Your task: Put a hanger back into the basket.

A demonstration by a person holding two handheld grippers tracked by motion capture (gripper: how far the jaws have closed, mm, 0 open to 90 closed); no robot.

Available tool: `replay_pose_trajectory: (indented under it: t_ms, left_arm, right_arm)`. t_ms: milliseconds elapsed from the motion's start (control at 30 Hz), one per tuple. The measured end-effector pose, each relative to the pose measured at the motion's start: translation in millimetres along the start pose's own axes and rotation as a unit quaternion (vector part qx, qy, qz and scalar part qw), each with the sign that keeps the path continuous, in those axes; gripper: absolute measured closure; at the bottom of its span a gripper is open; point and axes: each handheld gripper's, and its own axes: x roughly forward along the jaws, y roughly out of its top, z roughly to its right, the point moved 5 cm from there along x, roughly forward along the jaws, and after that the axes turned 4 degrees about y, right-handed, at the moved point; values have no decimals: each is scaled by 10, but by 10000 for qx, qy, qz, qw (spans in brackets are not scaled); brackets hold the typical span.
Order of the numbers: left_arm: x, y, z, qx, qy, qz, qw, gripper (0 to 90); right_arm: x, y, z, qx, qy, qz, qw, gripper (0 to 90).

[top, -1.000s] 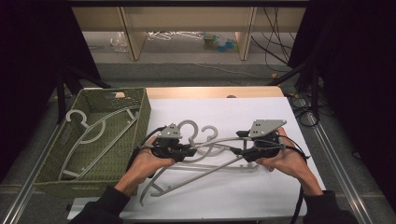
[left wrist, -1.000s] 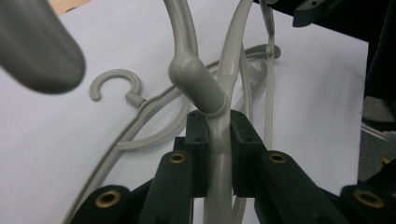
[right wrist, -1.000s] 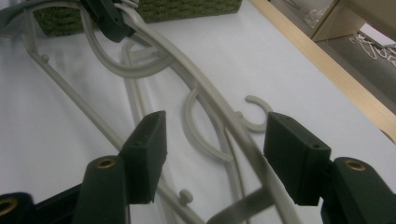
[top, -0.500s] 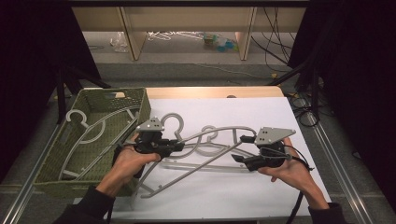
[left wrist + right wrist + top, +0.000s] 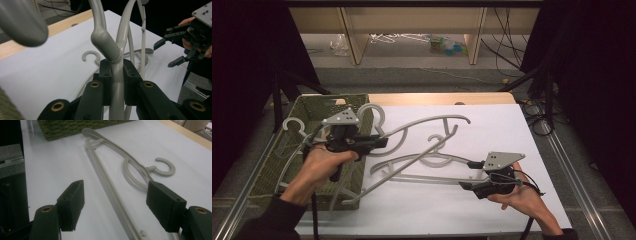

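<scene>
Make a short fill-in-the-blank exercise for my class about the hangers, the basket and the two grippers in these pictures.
1. The left gripper is shut on a grey ____.
2. The right gripper has its jaws ____.
3. A second hanger lies flat on the ____ table.
4. The green basket sits at the table's ____ side in the high view.

Missing words: hanger; open; white; left

Both grippers are showing matte black bodies with pistol-style handles. The left gripper is carrying a grey three-cornered plate dotted with small dark screws on top, and so is the right gripper. Brass-coloured rivets are glinting at the jaw arms behind blocky black pads. A black cable is trailing from each handle. The person is wearing dark long sleeves.
</scene>
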Motion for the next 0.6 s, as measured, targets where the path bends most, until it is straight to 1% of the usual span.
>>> replay_pose_trajectory:
  t_ms: [100, 133, 167, 200, 233, 267, 300, 333, 367, 433, 500, 533, 567, 600]
  left_arm:
    - [-148, 46, -110, -42, 131, 50, 9999, 798]
    - [-244, 73, -193, -24, 249, 97, 9996, 798]
    - [-244, 73, -193, -24, 249, 97, 9996, 798]
    - [-323, 90, -283, -114, 346, 156, 9992, 798]
    - [-323, 90, -283, -114, 346, 156, 9992, 798]
    - [-366, 95, -337, -152, 399, 109, 9990, 798]
    - [-441, 111, -436, -217, 478, 212, 9984, 797]
    - [-441, 111, -436, -217, 478, 212, 9984, 797]
    - [-486, 119, -490, -212, 558, 195, 9980, 797]
    - [-558, 136, -605, -233, 700, 257, 9969, 798]
    - [-614, 136, -718, -299, 854, 291, 9955, 797]
    - [-655, 121, -821, -372, 961, 265, 9943, 798]
    - [-655, 121, -821, -372, 961, 265, 9943, 797]
    - [-667, 113, -857, -468, 958, 284, 9939, 797]
  right_arm:
    - [-19, -24, 7, 28, -28, 0, 10000, 318]
    - [-17, -39, 9, 59, -35, 51, 10000, 318]
    - [-19, -48, 11, 64, -30, 44, 10000, 318]
    - [-28, -60, 11, 76, -22, -12, 10000, 318]
    - [-28, -60, 11, 76, -22, -12, 10000, 318]
    - [-27, -67, 9, 88, -25, -19, 10000, 318]
    - [-27, -80, 9, 92, -7, -36, 10000, 318]
    - [-27, -80, 9, 92, -7, -36, 10000, 318]
    - [-29, -82, 8, 100, -4, -39, 9999, 317]
    - [-29, -86, 9, 104, -1, -32, 9999, 317]
    - [-26, -93, 9, 114, 5, -44, 9999, 317]
    - [-23, -101, 12, 113, -21, -59, 9999, 317]
    - [-23, -101, 12, 113, -21, -59, 9999, 317]
    - [-22, -103, 11, 118, -14, -64, 9999, 317]
